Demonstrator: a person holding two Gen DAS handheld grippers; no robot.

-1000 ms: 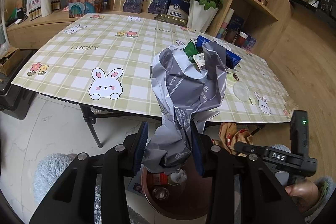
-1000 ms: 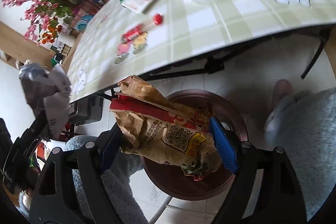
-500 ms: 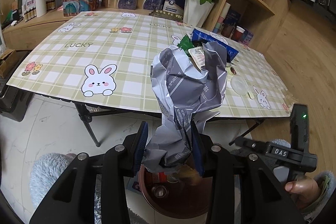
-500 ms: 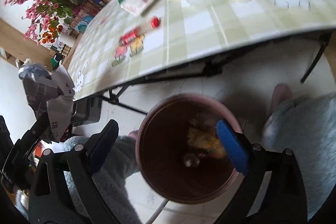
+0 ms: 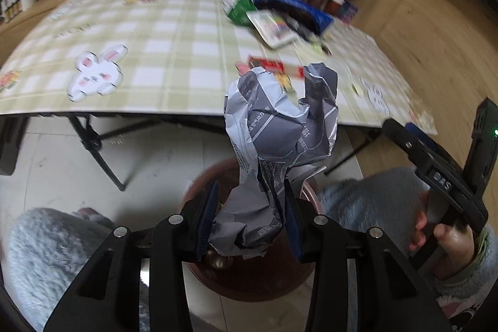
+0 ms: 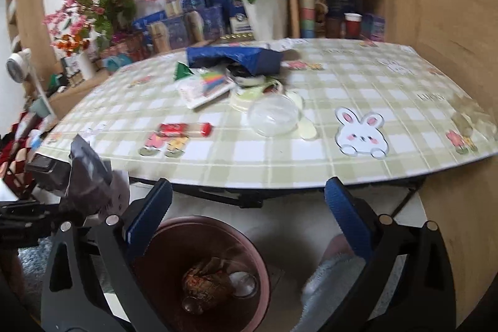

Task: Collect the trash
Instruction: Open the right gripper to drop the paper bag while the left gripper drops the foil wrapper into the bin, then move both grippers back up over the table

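My left gripper point(image 5: 249, 220) pinches a crumpled grey bag point(image 5: 274, 145) by its lower end, and most of the bag stands up beyond the pads, loose and top-heavy. Directly below the fingers sits the brown bin point(image 5: 249, 279), so I judge the drop is the step in hand. The risk: the bag is wide and springy, and only part of it hangs over the bin's mouth. If I let go while the gripper is tilted, the tall upper half could topple forward past the far rim onto the floor. A crease could also cling to a pad and drag the bag sideways as I pull away.

My right gripper point(image 6: 249, 217) has nothing between its jaws, which are spreading to their widest. The bin point(image 6: 174, 226) lies under it too, with a crumpled brown wrapper point(image 6: 207, 276) already at the bottom. Both grippers hang close over the same opening, the left one just off the right's left finger, so they could knock together.

Farther ahead, past the table edge point(image 6: 280, 182), trash remains: a red wrapper point(image 6: 183, 129), a clear lid point(image 6: 274, 117), a white packet point(image 6: 202, 89) and a blue bag point(image 6: 236, 58). The lid looks slippery and could skid off the edge.
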